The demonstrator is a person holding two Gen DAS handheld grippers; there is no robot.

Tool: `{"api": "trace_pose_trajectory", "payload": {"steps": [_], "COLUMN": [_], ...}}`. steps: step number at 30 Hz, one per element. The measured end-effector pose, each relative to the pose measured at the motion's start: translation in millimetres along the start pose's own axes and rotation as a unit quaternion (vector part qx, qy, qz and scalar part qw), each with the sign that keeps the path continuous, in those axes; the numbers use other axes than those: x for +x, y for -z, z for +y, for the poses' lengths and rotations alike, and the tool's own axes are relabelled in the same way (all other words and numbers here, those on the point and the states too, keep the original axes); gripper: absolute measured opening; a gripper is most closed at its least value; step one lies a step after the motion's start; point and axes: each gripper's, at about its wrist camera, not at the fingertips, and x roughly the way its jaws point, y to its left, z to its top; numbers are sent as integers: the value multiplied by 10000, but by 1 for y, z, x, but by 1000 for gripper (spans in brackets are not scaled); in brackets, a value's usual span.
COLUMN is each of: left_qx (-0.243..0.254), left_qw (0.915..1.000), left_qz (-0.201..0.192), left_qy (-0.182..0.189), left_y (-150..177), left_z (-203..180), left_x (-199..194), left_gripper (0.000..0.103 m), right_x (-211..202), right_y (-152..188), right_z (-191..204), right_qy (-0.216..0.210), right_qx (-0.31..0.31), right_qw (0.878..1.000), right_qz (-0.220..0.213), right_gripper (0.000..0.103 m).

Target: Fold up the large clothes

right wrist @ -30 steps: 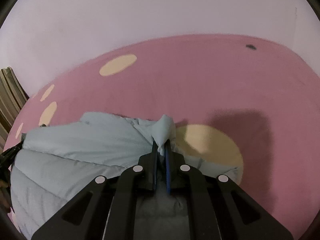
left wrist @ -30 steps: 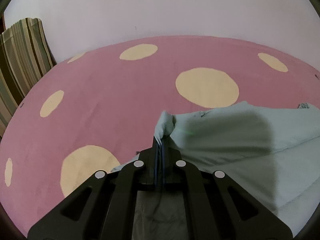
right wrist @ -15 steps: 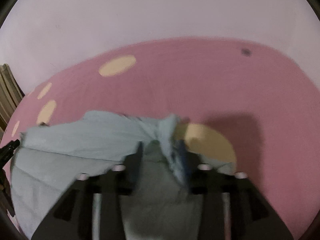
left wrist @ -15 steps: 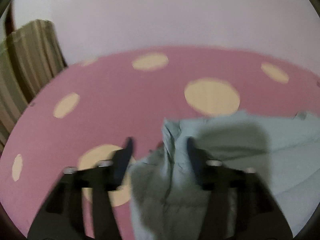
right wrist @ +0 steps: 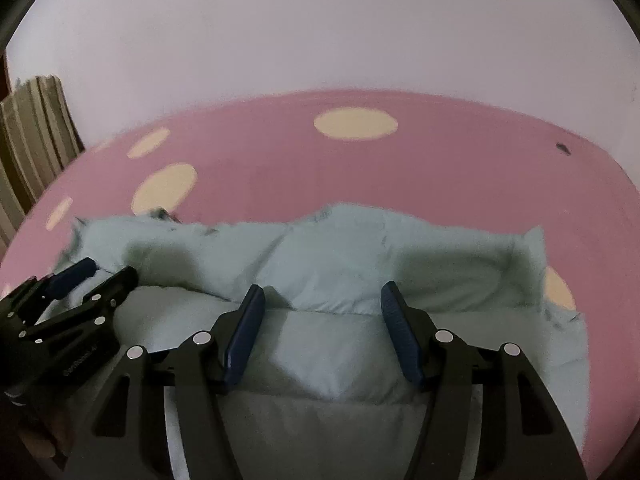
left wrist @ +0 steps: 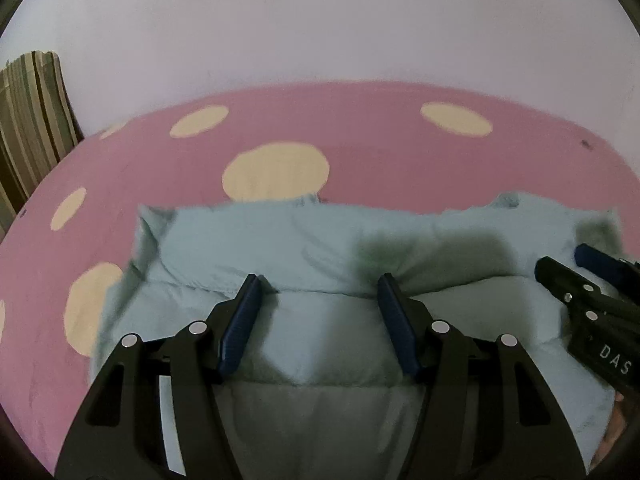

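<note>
A pale teal padded garment (left wrist: 320,248) lies folded on the pink bed cover, its far folded edge running left to right; it also shows in the right wrist view (right wrist: 340,248). My left gripper (left wrist: 320,284) is open and empty, its blue pads (left wrist: 248,312) just above the garment. My right gripper (right wrist: 322,292) is open and empty above the same garment. The right gripper shows at the right edge of the left wrist view (left wrist: 568,256), and the left gripper at the left edge of the right wrist view (right wrist: 104,272).
The pink cover with cream spots (left wrist: 360,140) spreads beyond the garment to a pale wall (left wrist: 320,20). A striped cushion (left wrist: 32,104) leans at the far left, also in the right wrist view (right wrist: 36,128). A small dark speck (right wrist: 563,147) lies at the far right.
Both grippers held pinched corners of the garment a second ago. They opened, let the fabric drop flat onto the bed, and pulled back and up.
</note>
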Motion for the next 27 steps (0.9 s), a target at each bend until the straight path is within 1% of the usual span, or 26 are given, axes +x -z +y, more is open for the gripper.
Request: {"api": "trace_pose_trajectory", "payload": {"steps": [2,5,8,11,13,15,16,17,18,20,21,23,25,27], "left_qx": [-36,35,36,72,76,-16,-130,-205,-265,-390,-470,-582,-675,-660], "left_qw": [10000,9999,9999,9998,9998,9999,9998,9997,9996,9991,9987,9980,9971,9971], "left_qz": [23,5,26,107,119,124,98,55,-30,-184,-193,-57,108,119], "left_qy": [-54,-132,-140,-148,-141,-19,83,111,113,-20,-83,-251,-328,-365], "left_y": [2,6,9,7,5,0,-1,0,3,10,14,24,32,35], "left_z": [0,-2,-4,-5,-5,2,10,15,23,43,52,68,77,77], "left_x": [9,19,26,31,26,15,2,-7,-18,-32,-34,-26,-13,-5], "left_gripper": [62,63,63,63,62,62,62,62,63,63,64,64,64,66], "right_x": [9,19,25,28,25,16,8,-8,-21,-38,-41,-41,-32,-20], "right_y": [5,11,15,14,10,4,2,2,2,7,9,16,23,31], "right_z": [-1,1,0,0,0,-2,-5,-11,-17,-33,-39,-53,-63,-66], "right_qy": [17,124,127,130,115,51,35,42,124,377,453,631,740,778], "right_qx": [41,-20,9,21,26,92,155,221,232,257,271,309,339,268], "right_qw": [10000,9999,9999,9999,9999,9999,9999,9997,9993,9980,9976,9968,9964,9965], "right_qz": [69,44,29,77,74,56,21,-129,-272,-444,-446,-370,-235,-147], "right_gripper": [60,60,60,61,60,60,60,60,60,61,61,61,61,61]}}
